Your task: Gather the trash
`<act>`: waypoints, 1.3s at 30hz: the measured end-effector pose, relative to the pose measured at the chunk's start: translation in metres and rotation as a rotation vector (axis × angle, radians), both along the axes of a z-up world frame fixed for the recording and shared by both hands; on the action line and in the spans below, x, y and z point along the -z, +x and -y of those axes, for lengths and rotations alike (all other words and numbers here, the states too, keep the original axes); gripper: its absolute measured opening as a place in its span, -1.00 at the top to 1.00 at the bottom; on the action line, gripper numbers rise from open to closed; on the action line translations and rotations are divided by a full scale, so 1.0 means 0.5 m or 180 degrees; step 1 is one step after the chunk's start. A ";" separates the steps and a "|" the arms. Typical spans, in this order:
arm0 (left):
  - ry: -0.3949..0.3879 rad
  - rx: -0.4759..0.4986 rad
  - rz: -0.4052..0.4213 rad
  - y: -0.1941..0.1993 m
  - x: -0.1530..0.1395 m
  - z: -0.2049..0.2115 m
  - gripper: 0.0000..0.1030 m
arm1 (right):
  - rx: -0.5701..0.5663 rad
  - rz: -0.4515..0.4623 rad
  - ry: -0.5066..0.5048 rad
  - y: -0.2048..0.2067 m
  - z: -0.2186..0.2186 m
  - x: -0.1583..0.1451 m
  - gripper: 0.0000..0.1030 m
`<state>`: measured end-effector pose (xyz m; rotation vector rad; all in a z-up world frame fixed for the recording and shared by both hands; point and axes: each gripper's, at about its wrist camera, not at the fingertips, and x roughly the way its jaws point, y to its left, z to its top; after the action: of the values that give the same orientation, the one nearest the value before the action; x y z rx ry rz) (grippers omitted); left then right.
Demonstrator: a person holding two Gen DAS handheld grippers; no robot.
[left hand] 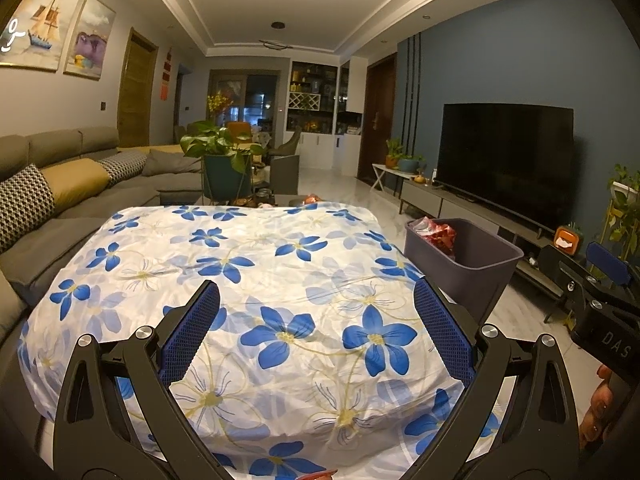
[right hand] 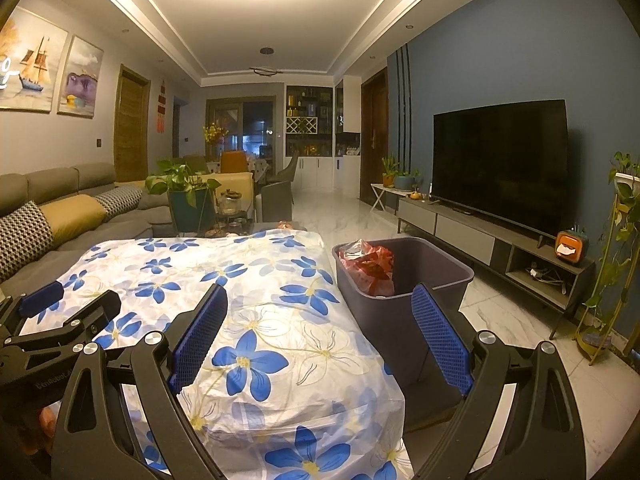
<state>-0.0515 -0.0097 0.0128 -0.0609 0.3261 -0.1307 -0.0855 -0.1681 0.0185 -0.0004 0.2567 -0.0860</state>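
- Left gripper [left hand: 316,336]: jaws spread wide, nothing between them. It hovers above the floral cloth [left hand: 256,280] that covers the tabletop and faces down the room.
- Right gripper [right hand: 320,344]: jaws spread wide, empty. It hovers over the right edge of the tabletop, its right finger in line with the bin.
- Trash bin [right hand: 404,280]: grey, rectangular, open-topped, standing on the floor just beside the right edge of the tabletop. Its long axis runs away from the cameras.
- Trash [right hand: 370,266]: crumpled red and clear wrappers lie inside the bin, at its far-left end.
- Key relation: the bin lies ahead and to the right of both grippers. The right gripper is the nearer one; the left gripper is further from it, over the middle of the cloth.
- No loose trash shows on the covered tabletop. A small red scrap [left hand: 320,474] shows at the bottom edge of the left wrist view; what it is cannot be told.
- Judgement: collection appears largely complete; any remaining item would go to the bin by the right gripper.
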 end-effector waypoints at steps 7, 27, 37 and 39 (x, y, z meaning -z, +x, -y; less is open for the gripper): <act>-0.0007 0.0012 0.0014 0.000 -0.002 0.004 -0.86 | 0.0008 0.0009 0.0006 0.001 0.001 -0.003 -0.75; -0.0006 0.0020 0.0022 0.000 -0.004 0.007 -0.86 | 0.0016 0.0019 0.0009 0.001 0.002 -0.006 -0.75; -0.0007 0.0025 0.0023 0.000 -0.005 0.008 -0.86 | 0.0020 0.0023 0.0007 0.000 0.002 -0.007 -0.75; -0.0009 0.0029 0.0023 0.000 -0.005 0.008 -0.86 | 0.0021 0.0026 0.0008 0.000 0.002 -0.006 -0.75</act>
<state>-0.0516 -0.0139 0.0155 -0.0617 0.3190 -0.1403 -0.0856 -0.1693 0.0216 0.0032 0.2486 -0.0923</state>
